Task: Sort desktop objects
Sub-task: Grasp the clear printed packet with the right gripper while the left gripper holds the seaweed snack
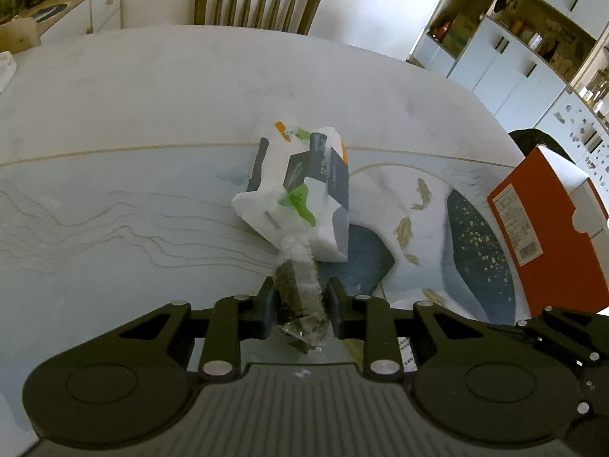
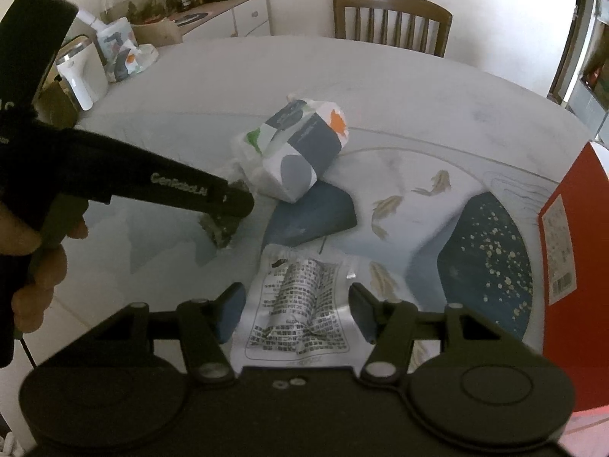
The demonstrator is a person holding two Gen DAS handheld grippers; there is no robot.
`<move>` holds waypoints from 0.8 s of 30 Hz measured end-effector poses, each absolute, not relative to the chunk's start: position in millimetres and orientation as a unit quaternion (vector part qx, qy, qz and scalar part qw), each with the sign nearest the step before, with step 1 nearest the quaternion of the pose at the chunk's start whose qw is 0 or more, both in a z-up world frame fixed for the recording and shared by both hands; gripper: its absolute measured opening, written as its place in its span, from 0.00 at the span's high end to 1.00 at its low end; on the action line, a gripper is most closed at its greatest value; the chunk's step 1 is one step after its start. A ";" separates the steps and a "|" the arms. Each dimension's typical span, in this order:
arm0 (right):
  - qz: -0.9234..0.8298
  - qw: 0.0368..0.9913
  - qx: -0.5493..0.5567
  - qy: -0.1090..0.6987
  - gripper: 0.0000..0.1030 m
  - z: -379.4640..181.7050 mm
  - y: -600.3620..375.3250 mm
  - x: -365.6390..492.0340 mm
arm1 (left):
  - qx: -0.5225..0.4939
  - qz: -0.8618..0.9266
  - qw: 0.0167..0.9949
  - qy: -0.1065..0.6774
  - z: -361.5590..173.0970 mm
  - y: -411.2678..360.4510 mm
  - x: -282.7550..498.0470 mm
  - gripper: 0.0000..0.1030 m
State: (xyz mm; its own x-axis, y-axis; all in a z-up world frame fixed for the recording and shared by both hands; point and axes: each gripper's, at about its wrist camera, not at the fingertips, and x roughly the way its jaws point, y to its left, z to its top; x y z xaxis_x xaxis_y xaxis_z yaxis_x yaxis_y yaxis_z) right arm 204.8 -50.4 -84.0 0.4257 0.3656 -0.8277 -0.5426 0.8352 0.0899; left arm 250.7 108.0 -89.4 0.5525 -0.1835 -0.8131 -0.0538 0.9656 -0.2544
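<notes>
While my left gripper (image 1: 298, 306) pinches a dark clear-wrapped packet (image 1: 298, 285), my right gripper (image 2: 297, 310) stands wide.

Between its fingers lies a printed sachet (image 2: 300, 316) on the table (image 2: 198, 87); the tissue pack (image 2: 295, 148) sits beyond it, the red box (image 2: 571, 251) to its right.

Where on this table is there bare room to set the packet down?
Free: the wide stretch of table between the tissue pack and the wooden chair. Crowded: the near right, where the printed sachet, right gripper and orange box sit. The left gripper holds the small packet.
</notes>
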 end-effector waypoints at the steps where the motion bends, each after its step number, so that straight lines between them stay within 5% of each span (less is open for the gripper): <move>1: 0.270 0.840 -0.095 0.462 0.44 -83.1 -51.3 204.6 | -0.126 -0.038 0.872 0.471 -88.2 107.8 249.9 0.74; 24: 0.262 0.856 -0.042 0.445 0.45 -47.7 -90.3 195.5 | -0.140 -0.068 0.876 0.456 -54.5 90.4 225.0 0.74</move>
State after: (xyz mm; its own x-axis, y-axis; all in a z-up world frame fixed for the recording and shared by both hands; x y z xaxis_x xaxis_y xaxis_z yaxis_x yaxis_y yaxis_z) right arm 195.5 -90.3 -47.7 0.4674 0.4109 -0.7828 -0.4854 0.8593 0.1613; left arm 225.0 90.4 -54.5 0.5748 -0.2473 -0.7800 -0.0081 0.9515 -0.3076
